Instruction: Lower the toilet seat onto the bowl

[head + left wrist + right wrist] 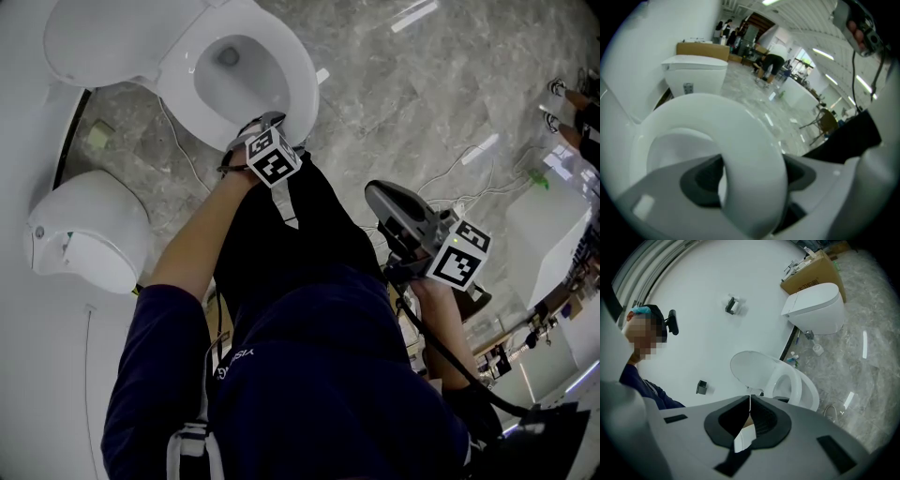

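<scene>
Toilet seat (pixel 754 154) gripped in left tool (pixel 261 127), right tool (pixel 750 401) closed, well apart

The toilet seat (pixel 754 159) is smooth, glossy white plastic by its look, and the bowl (pixel 220 80) shines like glazed ceramic. The floor (pixel 403 103) is polished grey veined stone, mirroring the lights. The right gripper (pixel 750 399) is matt grey plastic with black ribbed pads (pixel 763 423); the sleeve (pixel 155 375) is dark blue cloth.

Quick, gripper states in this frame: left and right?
Left gripper: jaws shut on the front rim of the toilet seat.
Right gripper: jaws together, holding nothing.
</scene>
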